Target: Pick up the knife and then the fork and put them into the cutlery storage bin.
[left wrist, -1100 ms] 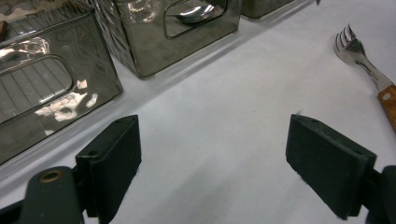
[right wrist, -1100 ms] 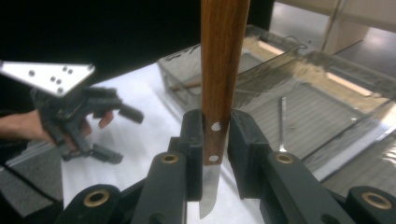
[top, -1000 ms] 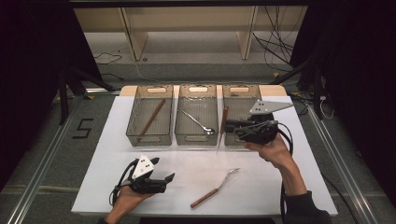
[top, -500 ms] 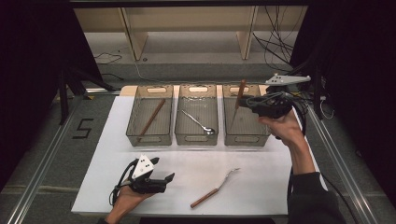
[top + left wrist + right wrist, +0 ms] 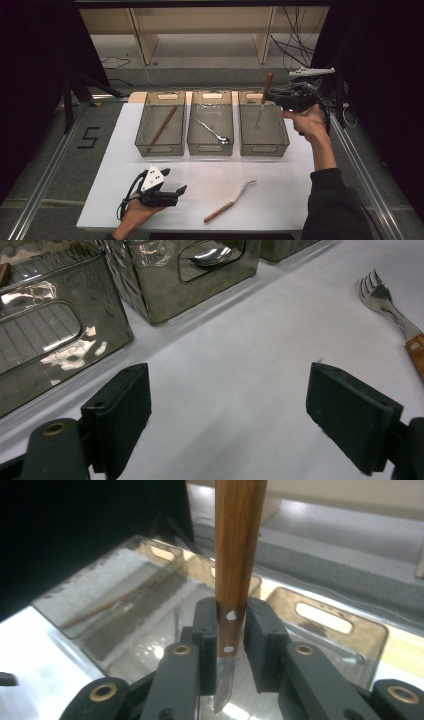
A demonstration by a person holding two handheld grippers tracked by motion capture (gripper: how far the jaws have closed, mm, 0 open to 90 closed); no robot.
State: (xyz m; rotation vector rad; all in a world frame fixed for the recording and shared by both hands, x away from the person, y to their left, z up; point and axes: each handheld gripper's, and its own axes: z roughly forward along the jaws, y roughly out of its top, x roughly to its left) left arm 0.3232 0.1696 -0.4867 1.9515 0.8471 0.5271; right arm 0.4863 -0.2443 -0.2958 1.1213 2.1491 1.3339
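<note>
Item 1, knife (image 5: 263,100): wooden handle with two pale rivets, narrow metal blade. It hangs close to upright, handle uppermost and blade tip down, over the right-hand bin (image 5: 263,131) at about 1 o'clock on the worktop (image 5: 280,200). In the right gripper view the handle rises straight from between the pads, and the blade points down below them.

Item 2, right tongs (image 5: 270,97): pinching the knife at the lower end of its handle, by the rivets, one pad on either side. The hand (image 5: 307,122) holds them raised above the far right corner of the worktop.

Item 3, left tongs (image 5: 180,192): spread wide with nothing between the pads, low over the white worktop at about 7 o'clock. The hand under them comes in from the near edge.

Item 4, fork (image 5: 231,201): wooden handle, metal tines. It lies flat on the worktop at about 6 o'clock, tines pointing toward 1 o'clock, near the left tongs but apart from them. In the left gripper view its tines show beyond the right-hand pad.

Item 5, three smoky clear bins in a row across the far half of the worktop. The left bin (image 5: 146,131) holds a long wooden stick (image 5: 163,125) laid on a slant. The middle bin (image 5: 193,131) holds a metal spoon (image 5: 214,132), bowl toward the near right corner.
</note>
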